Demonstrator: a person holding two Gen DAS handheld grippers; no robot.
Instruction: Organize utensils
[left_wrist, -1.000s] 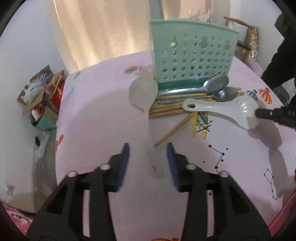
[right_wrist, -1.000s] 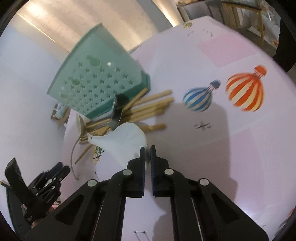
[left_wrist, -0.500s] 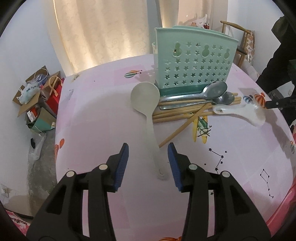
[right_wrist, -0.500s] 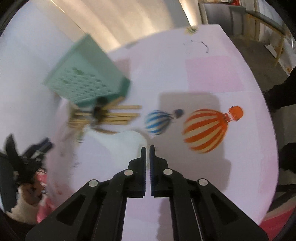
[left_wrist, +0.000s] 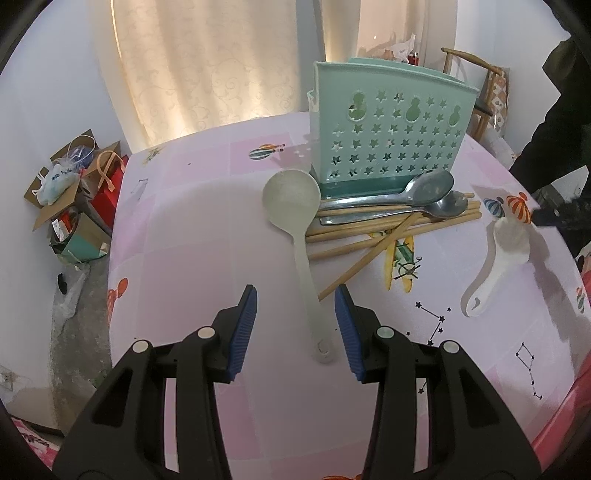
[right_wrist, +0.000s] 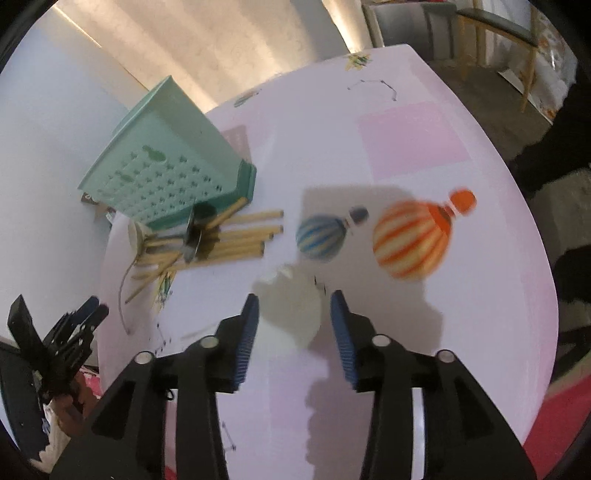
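Note:
A mint green perforated utensil holder (left_wrist: 384, 133) stands on the pink table; it also shows in the right wrist view (right_wrist: 166, 170). In front of it lie two metal spoons (left_wrist: 406, 195) on several wooden chopsticks (left_wrist: 388, 225). A pale long-handled ladle (left_wrist: 295, 206) lies with its handle between the fingers of my open left gripper (left_wrist: 295, 325). A white ceramic spoon (left_wrist: 506, 251) lies on the table at the right; its bowl (right_wrist: 291, 314) sits between the fingers of my open right gripper (right_wrist: 291, 332).
The pink tablecloth (left_wrist: 184, 240) has balloon prints (right_wrist: 410, 240). Cardboard boxes and bags (left_wrist: 74, 195) stand on the floor at the left. A wooden chair (left_wrist: 480, 96) stands behind the holder. The table edge (right_wrist: 546, 295) runs close on the right.
My right gripper carried the white spoon away from the pile to the right, set it on the table and opened. My left gripper stayed open over the ladle handle.

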